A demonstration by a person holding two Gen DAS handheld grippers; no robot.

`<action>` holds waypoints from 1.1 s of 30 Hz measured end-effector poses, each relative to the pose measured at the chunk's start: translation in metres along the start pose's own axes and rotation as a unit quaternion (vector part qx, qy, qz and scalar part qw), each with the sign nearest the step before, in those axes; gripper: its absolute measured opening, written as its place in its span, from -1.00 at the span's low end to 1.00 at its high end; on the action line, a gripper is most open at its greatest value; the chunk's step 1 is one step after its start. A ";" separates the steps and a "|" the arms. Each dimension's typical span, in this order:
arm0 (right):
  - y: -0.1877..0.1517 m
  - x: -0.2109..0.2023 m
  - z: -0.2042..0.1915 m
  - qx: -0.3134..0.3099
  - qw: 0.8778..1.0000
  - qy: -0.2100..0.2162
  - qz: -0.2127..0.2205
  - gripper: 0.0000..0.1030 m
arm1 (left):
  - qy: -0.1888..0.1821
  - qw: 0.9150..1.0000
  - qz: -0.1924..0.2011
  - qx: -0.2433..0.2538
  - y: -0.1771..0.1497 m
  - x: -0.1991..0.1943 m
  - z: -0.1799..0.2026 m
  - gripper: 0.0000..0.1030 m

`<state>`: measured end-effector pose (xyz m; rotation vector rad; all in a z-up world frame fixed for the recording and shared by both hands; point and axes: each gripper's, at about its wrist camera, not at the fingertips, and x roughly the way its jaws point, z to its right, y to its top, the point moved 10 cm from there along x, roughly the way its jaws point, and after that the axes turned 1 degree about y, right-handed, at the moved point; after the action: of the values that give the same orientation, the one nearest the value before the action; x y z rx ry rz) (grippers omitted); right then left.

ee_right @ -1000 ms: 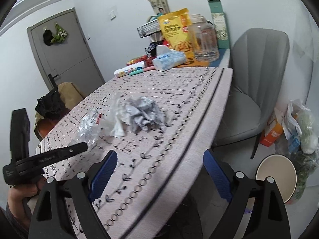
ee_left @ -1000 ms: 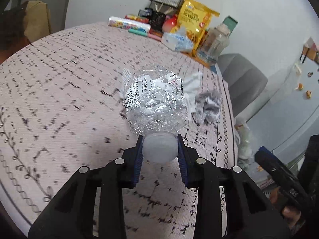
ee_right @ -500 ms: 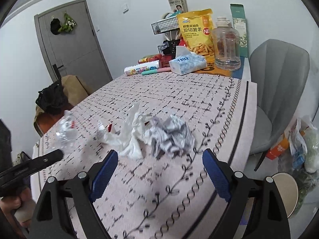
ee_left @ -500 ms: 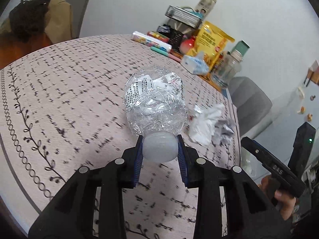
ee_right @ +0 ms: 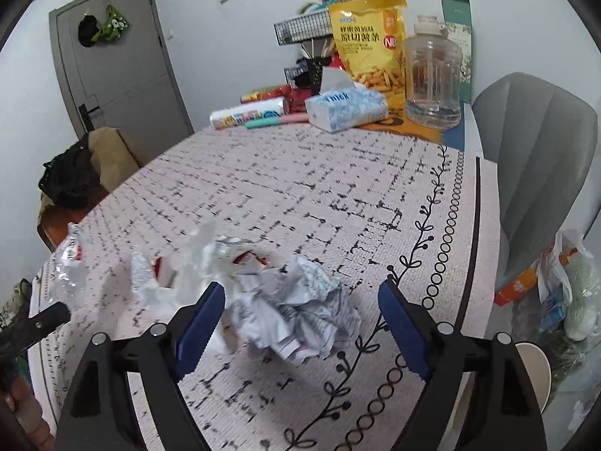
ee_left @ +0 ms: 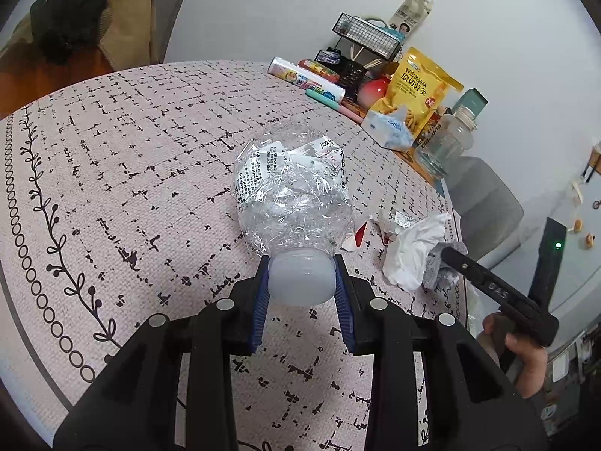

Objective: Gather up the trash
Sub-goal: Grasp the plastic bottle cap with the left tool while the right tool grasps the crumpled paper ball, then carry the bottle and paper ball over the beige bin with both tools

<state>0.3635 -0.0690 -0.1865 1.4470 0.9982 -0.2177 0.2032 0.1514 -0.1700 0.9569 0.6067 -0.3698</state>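
Observation:
My left gripper (ee_left: 300, 282) is shut on the white cap end of a crushed clear plastic bottle (ee_left: 293, 191), held above the patterned table (ee_left: 112, 150). The same bottle (ee_right: 69, 270) shows at the left edge of the right wrist view. A crumpled printed paper ball (ee_right: 300, 312) lies between the blue pads of my right gripper (ee_right: 300, 323), whose jaws are closing; the pads stand apart from the paper. A white tissue (ee_right: 180, 282) and a small red-and-white wrapper (ee_right: 159, 268) lie just left of it. In the left wrist view the tissue (ee_left: 413, 248) lies at the right.
Along the far table edge stand a yellow snack bag (ee_right: 370, 41), a tissue pack (ee_right: 345, 107), a clear jar (ee_right: 432, 75) and a wire rack (ee_right: 304, 28). A grey chair (ee_right: 537, 158) is at the right; a round bin (ee_right: 533, 372) and bags sit on the floor.
My right gripper moved in over the table until the paper ball came between its jaws. My left gripper swung sideways with the bottle still held.

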 end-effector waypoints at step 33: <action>-0.011 -0.097 -0.027 -0.024 0.998 0.045 0.045 -0.45 | -0.037 0.998 0.032 0.048 0.006 -0.029 0.068 -0.38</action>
<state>0.2858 -0.0896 -0.1243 1.4637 1.0028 -0.0622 0.2053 0.0981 -0.1188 1.0471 0.4927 -0.3777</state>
